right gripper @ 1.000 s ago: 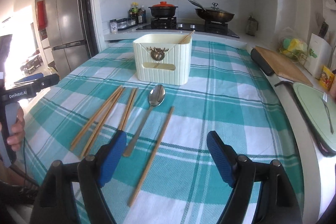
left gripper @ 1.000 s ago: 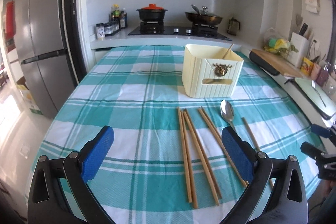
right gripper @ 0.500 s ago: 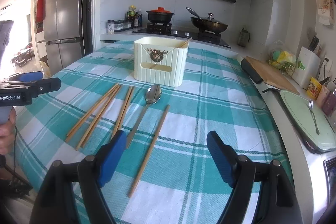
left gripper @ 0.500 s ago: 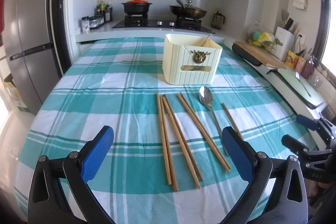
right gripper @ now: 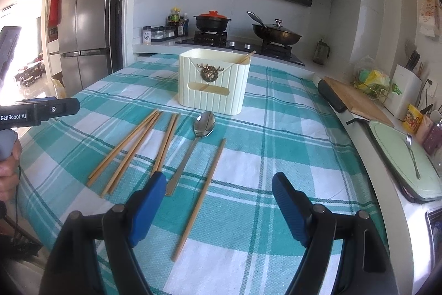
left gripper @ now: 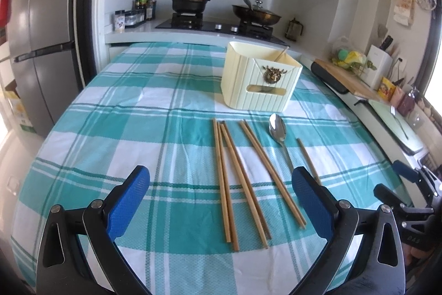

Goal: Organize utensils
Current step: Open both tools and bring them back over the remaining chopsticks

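Both grippers, left [left gripper: 221,198] and right [right gripper: 218,205], gape empty; thin chopsticks [left gripper: 237,179] lying flat could slip their pads.

Teal-and-white plaid cloth [left gripper: 116,129], cream ribbed box [left gripper: 259,79] with bronze emblem [left gripper: 272,73], tan chopsticks [left gripper: 240,173], silver spoon [left gripper: 277,129], blue gripper pads [left gripper: 128,202], black pot [right gripper: 211,22] with orange lid, grey fridge [right gripper: 83,18]
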A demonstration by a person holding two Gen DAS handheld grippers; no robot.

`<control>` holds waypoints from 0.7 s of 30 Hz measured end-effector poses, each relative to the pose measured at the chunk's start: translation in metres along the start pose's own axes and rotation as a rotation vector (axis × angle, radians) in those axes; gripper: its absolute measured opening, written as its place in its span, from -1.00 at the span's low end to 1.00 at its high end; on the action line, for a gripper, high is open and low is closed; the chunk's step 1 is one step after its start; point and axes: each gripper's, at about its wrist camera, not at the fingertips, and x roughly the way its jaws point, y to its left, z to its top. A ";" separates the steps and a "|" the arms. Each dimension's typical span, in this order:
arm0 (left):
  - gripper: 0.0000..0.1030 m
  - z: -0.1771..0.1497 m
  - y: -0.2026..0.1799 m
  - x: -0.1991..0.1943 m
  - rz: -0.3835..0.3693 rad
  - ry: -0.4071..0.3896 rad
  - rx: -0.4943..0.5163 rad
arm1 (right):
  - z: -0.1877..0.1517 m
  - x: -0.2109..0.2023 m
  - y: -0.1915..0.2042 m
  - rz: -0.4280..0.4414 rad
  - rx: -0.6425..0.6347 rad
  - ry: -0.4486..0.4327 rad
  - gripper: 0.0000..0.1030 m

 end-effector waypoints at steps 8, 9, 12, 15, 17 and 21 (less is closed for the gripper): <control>0.99 -0.014 0.013 0.018 0.055 0.066 -0.023 | -0.012 0.022 -0.009 -0.015 0.069 0.090 0.56; 0.99 -0.015 0.014 0.021 0.061 0.077 -0.026 | -0.013 0.024 -0.011 -0.021 0.079 0.100 0.56; 0.99 -0.019 0.017 0.027 0.093 0.098 -0.020 | -0.015 0.032 -0.016 -0.032 0.116 0.125 0.56; 0.99 -0.021 0.018 0.029 0.121 0.098 -0.006 | -0.017 0.035 -0.017 -0.032 0.134 0.141 0.56; 0.99 -0.022 0.017 0.031 0.133 0.099 0.001 | -0.018 0.034 -0.016 -0.032 0.127 0.140 0.56; 0.99 -0.022 0.014 0.034 0.134 0.104 0.010 | -0.019 0.031 -0.014 -0.006 0.125 0.131 0.56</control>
